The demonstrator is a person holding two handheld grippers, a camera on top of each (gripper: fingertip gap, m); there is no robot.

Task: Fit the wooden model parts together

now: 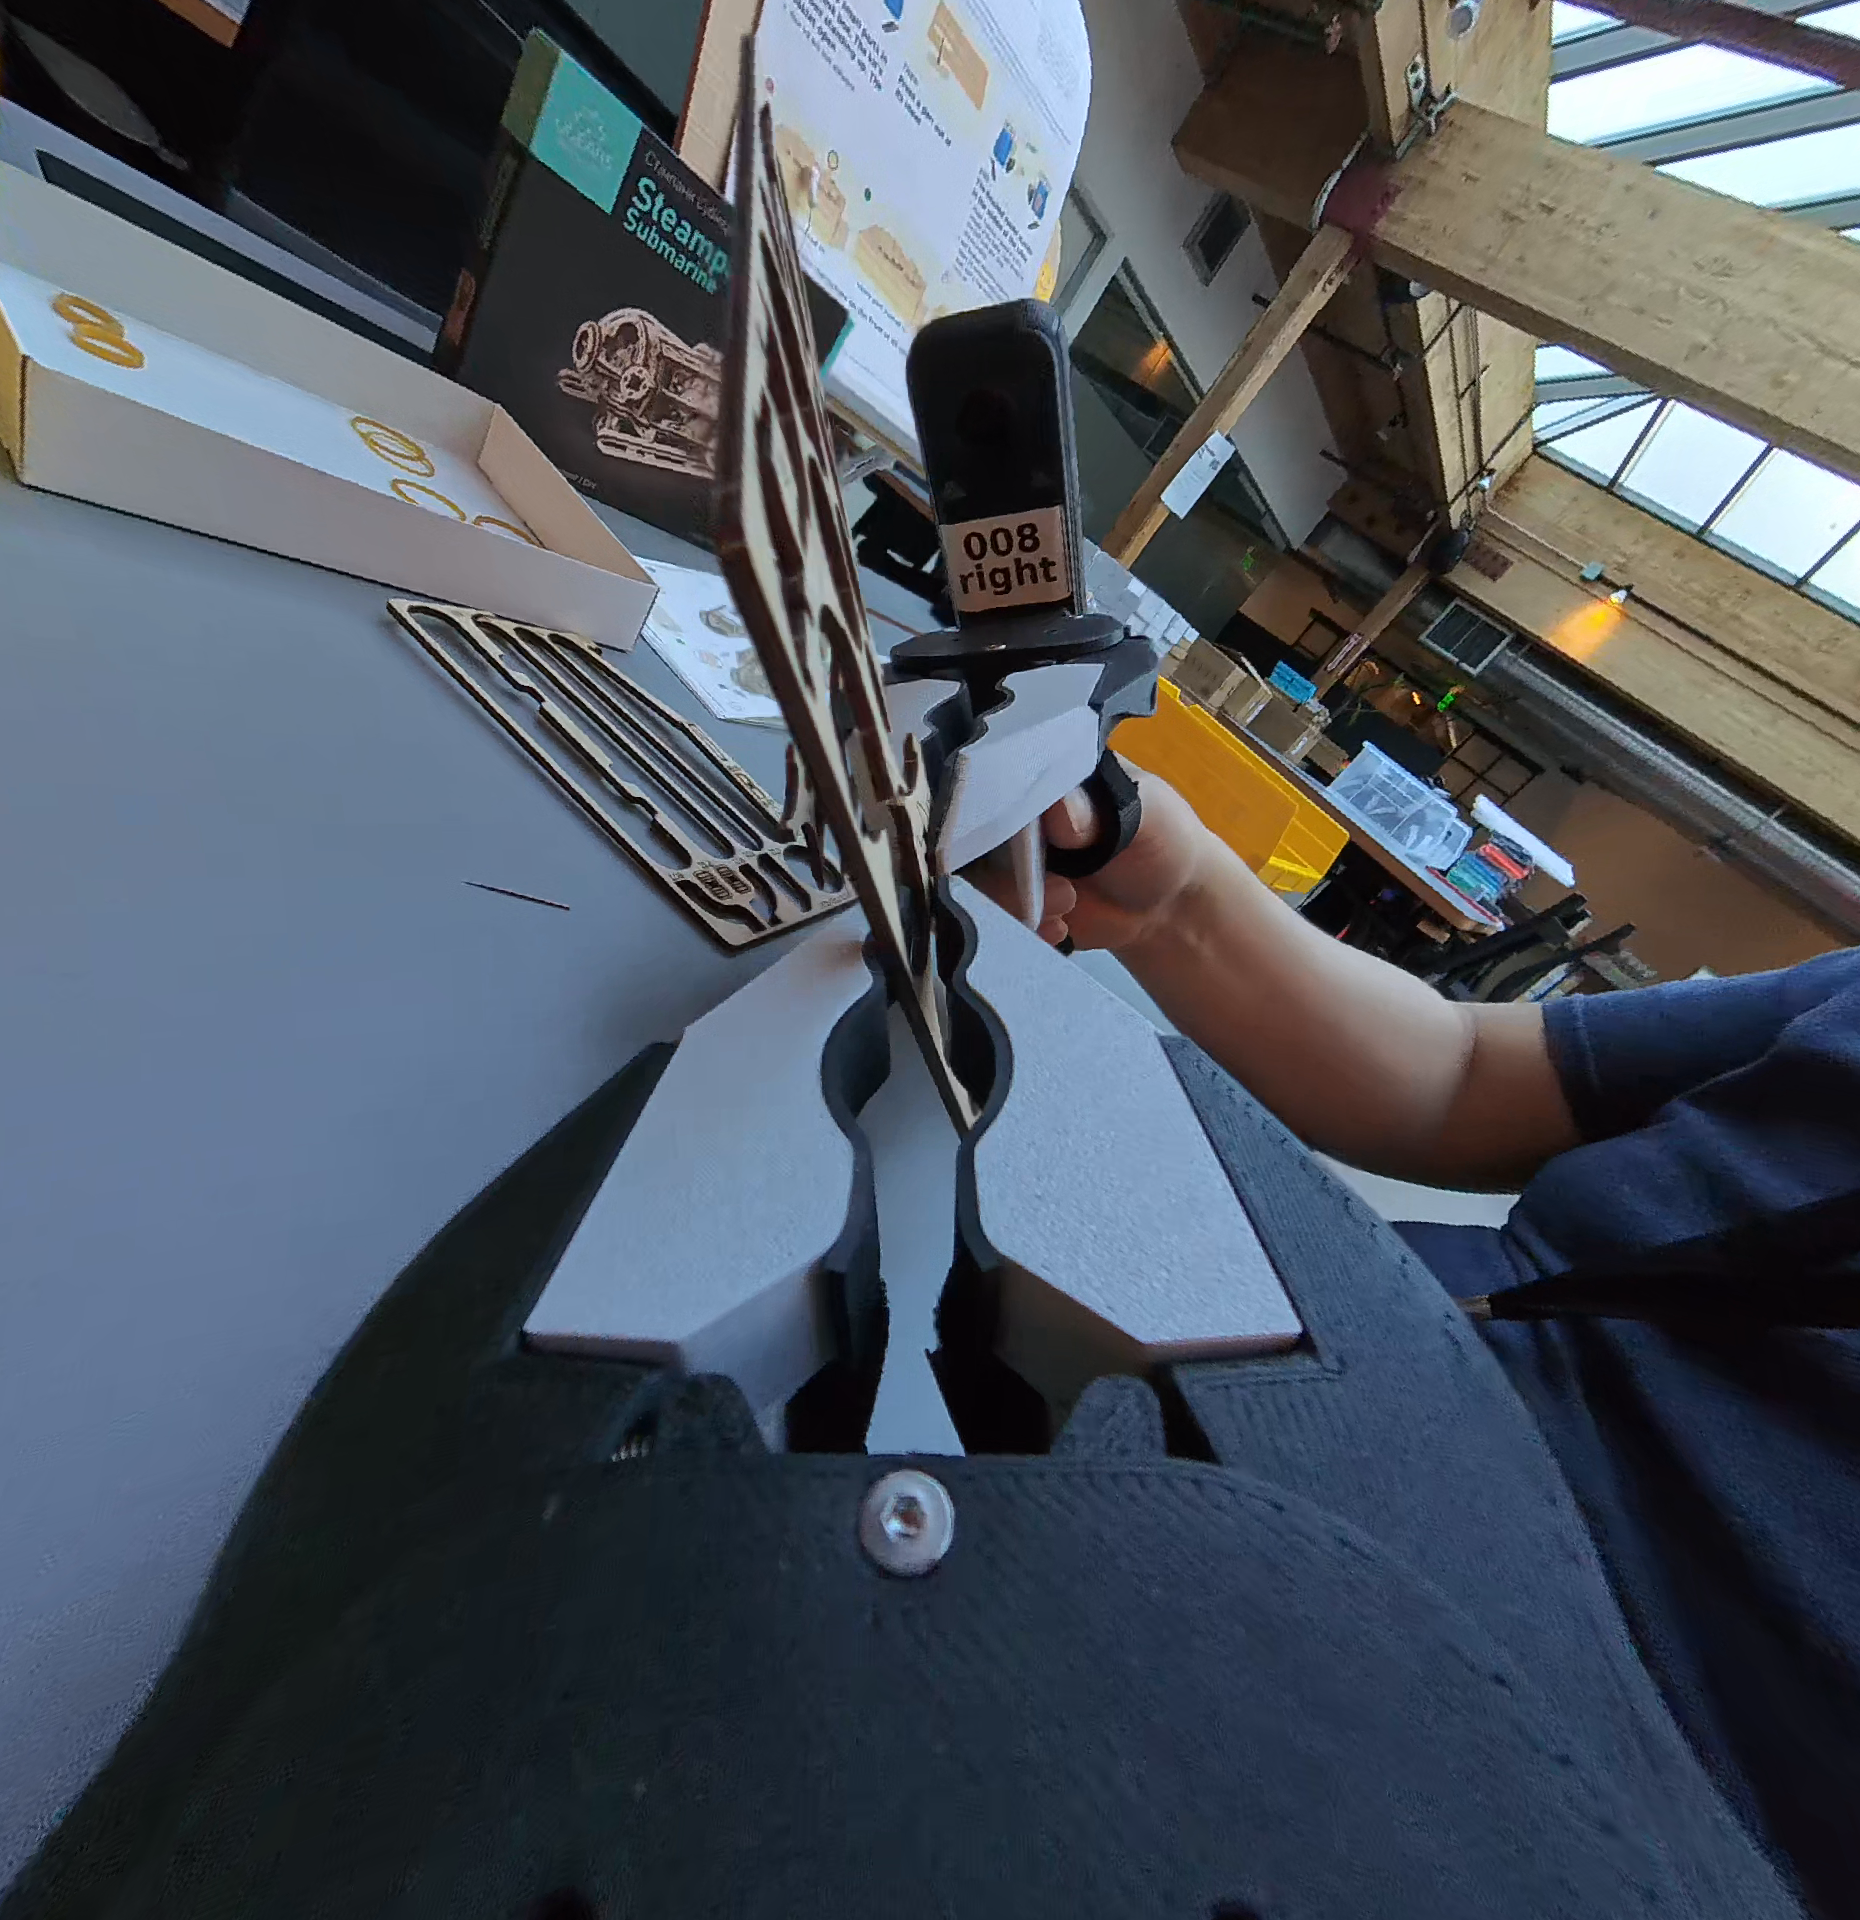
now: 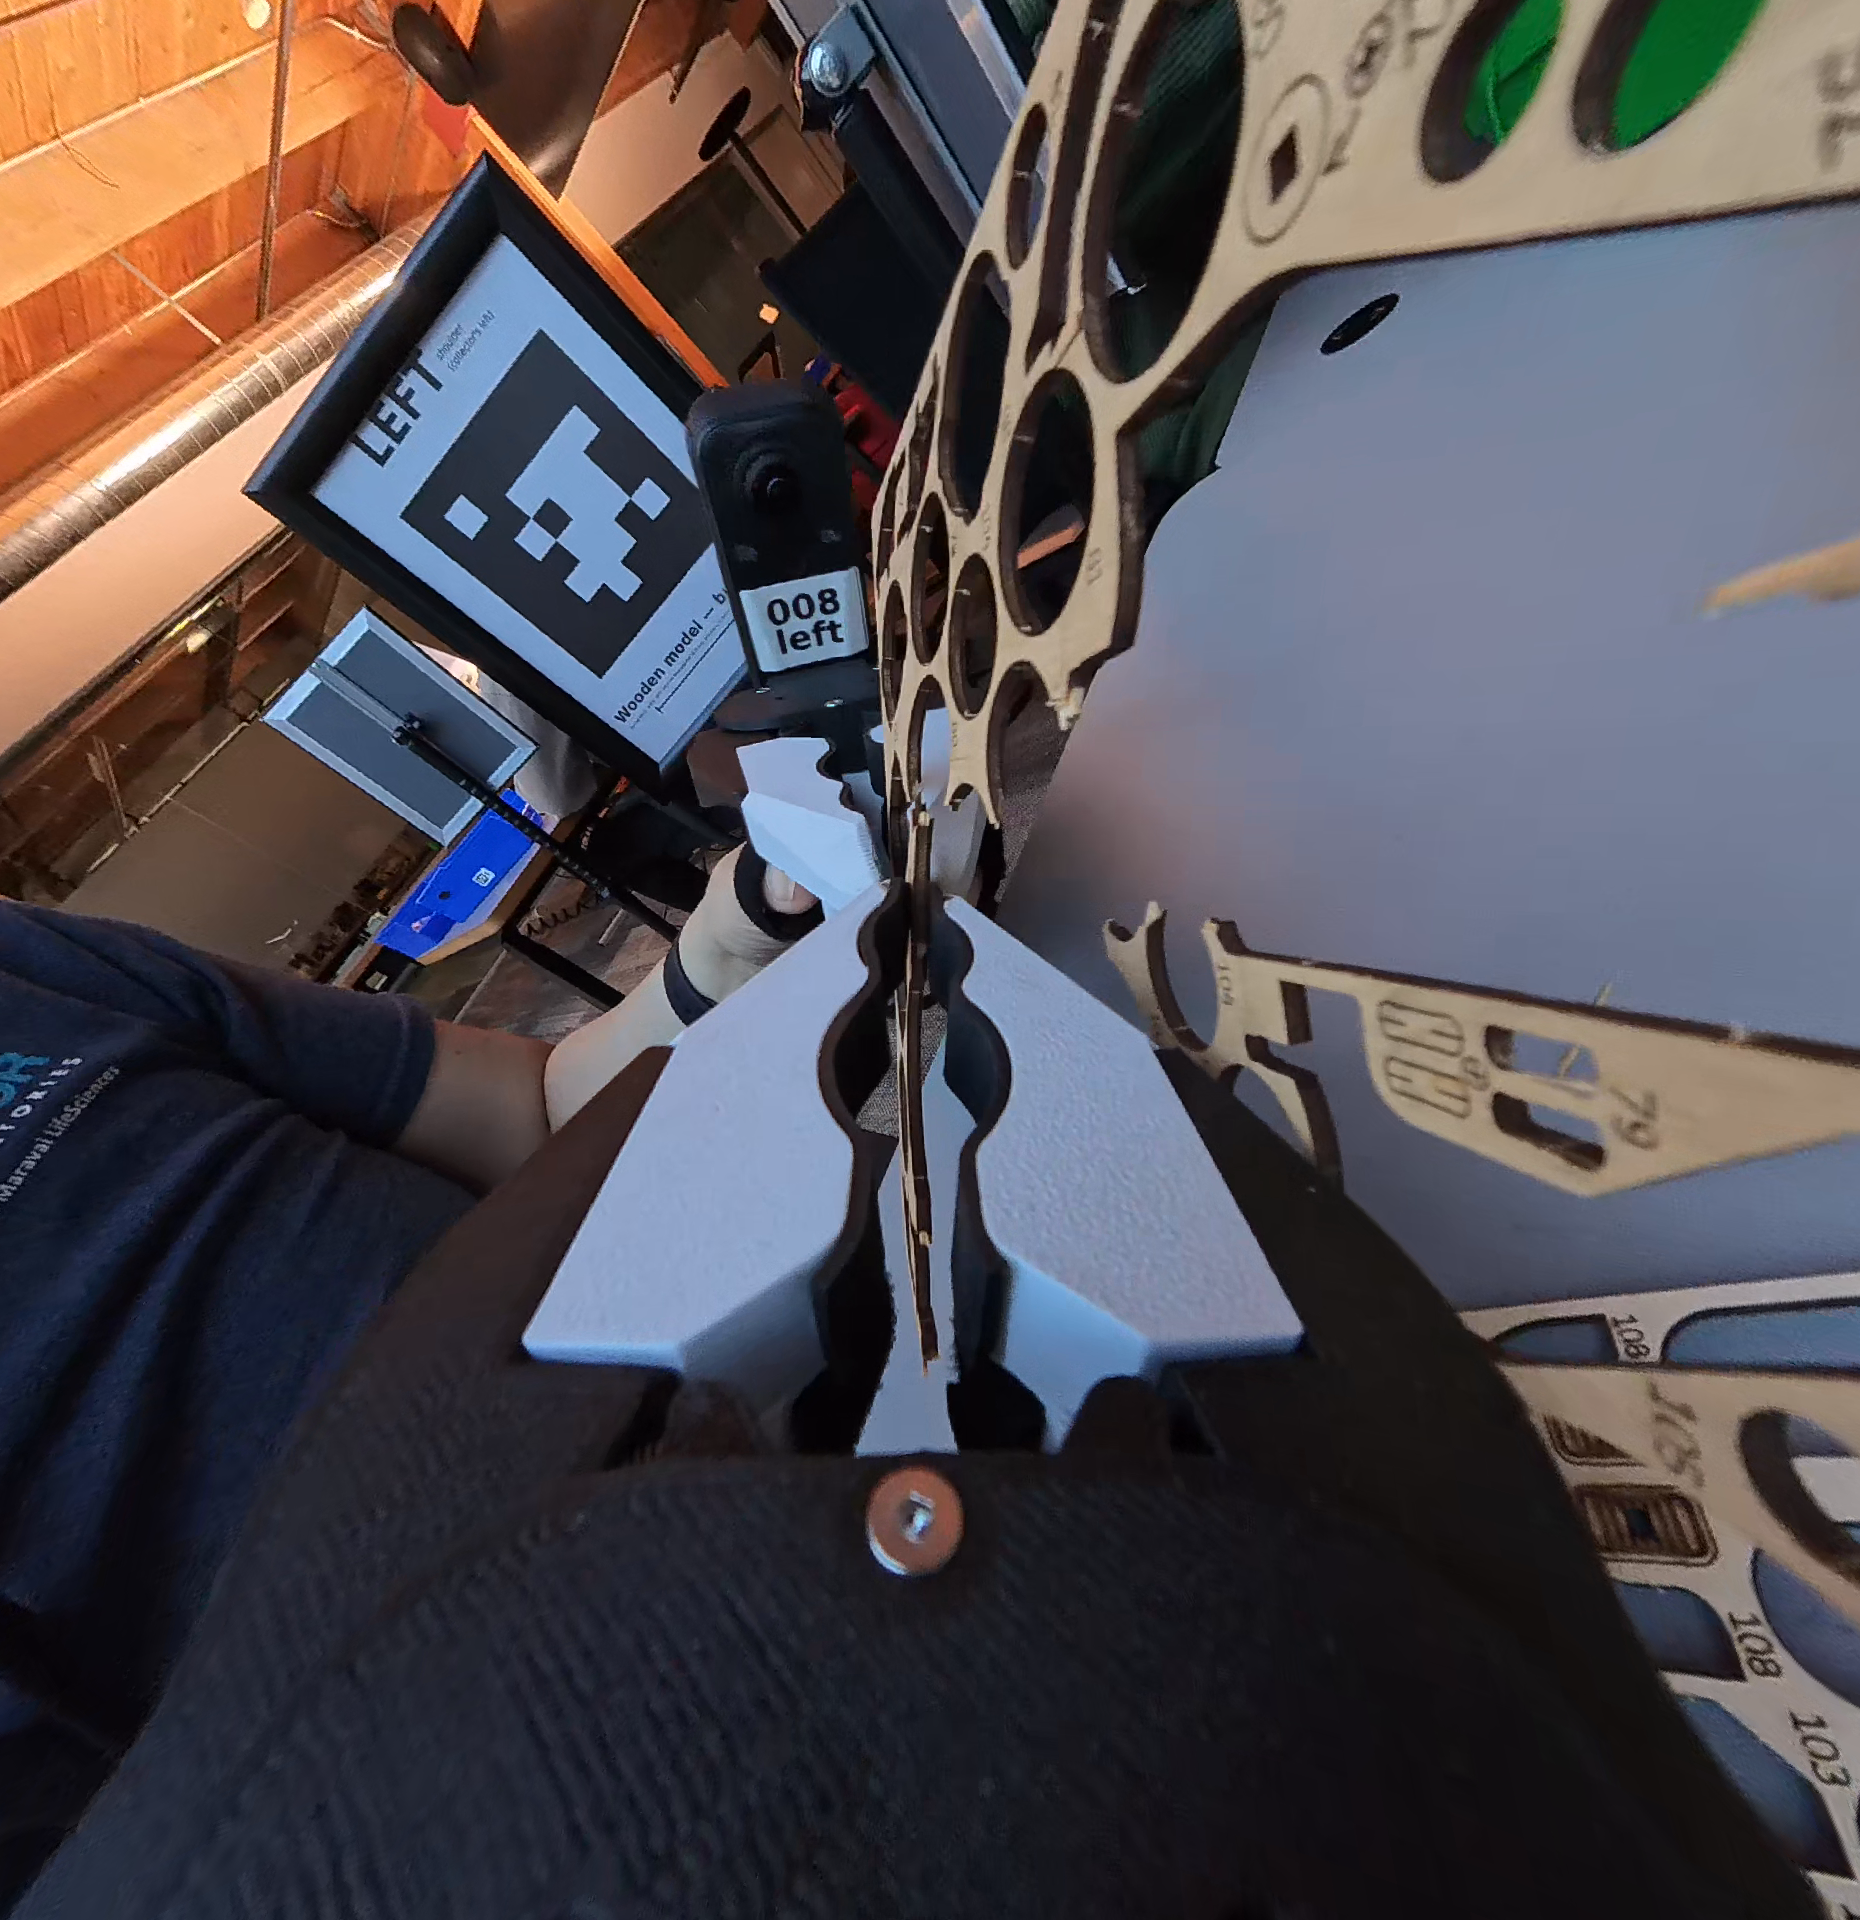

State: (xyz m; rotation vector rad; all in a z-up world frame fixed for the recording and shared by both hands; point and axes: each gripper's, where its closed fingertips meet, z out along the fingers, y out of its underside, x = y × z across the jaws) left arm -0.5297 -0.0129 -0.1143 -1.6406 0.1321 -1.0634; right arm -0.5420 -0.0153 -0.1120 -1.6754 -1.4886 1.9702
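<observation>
Wooden sheet (image 1: 801, 582), thin and laser-cut with many holes, stands on edge between your two grippers, above the grey table (image 1: 230, 935). Left gripper (image 1: 921, 1049), lower centre of its frame, is closed on the sheet's lower corner; the sheet rises from the jaws toward the upper middle of the frame. Right gripper (image 2: 910, 1091), lower centre of its own frame, is likewise clamped on a thin wooden edge that runs down the gap between its fingers (image 2: 1071, 1132). Seen from there, the holed sheet (image 2: 1019, 488) spreads up and to the right.

Step in hand, as judged: you appear to be working a part free of its sheet, or steadying the sheet for that, before any fitting. Whether the right gripper pinches a separate part or the sheet itself cannot be told. The next move likely calls for a gentle twist or pull at the small tabs while the other gripper holds firm; thin plywood may splinter.

Other cut-out frames lie flat on the table: one at centre left of the left view (image 1: 614, 748), others at right of the right view (image 2: 1508, 1081). A white box (image 1: 282, 457) with yellow rings sits at upper left.
</observation>
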